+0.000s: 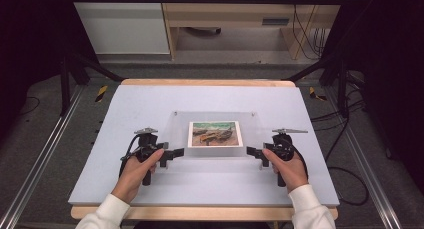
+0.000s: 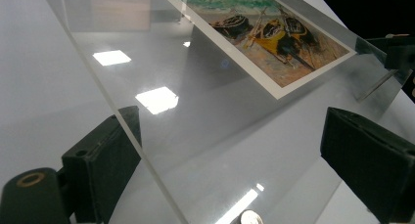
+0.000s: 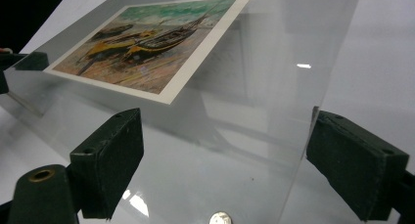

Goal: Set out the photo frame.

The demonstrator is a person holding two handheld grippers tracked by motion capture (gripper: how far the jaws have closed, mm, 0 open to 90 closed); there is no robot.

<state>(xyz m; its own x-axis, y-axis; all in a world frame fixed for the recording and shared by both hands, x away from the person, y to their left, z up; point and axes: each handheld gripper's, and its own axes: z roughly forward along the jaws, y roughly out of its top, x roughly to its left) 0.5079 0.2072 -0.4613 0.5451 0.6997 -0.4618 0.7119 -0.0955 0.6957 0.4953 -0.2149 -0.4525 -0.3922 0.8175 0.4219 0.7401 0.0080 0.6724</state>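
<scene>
A clear acrylic sheet [image 1: 181,131] lies in the middle of the pale table, with a print of beached boats [image 1: 215,134] on it. My left gripper [image 1: 175,153] is at the sheet's near left corner and my right gripper [image 1: 252,152] at its near right corner, pointing at each other. In the left gripper view the sheet [image 2: 195,111] passes between the wide-apart jaws of the left gripper [image 2: 235,150], open, with the print [image 2: 264,33] beyond. The right gripper [image 3: 225,155] is also open around the sheet [image 3: 274,62] and print [image 3: 147,43]. A small metal stud [image 2: 249,218] [image 3: 220,218] sits at each near corner.
The table [image 1: 150,99] has a wooden rim and bare surface all around the sheet. Metal rails run along both sides on the floor. Black cables [image 1: 345,154] lie to the right. A wooden cabinet [image 1: 225,19] stands beyond the far edge.
</scene>
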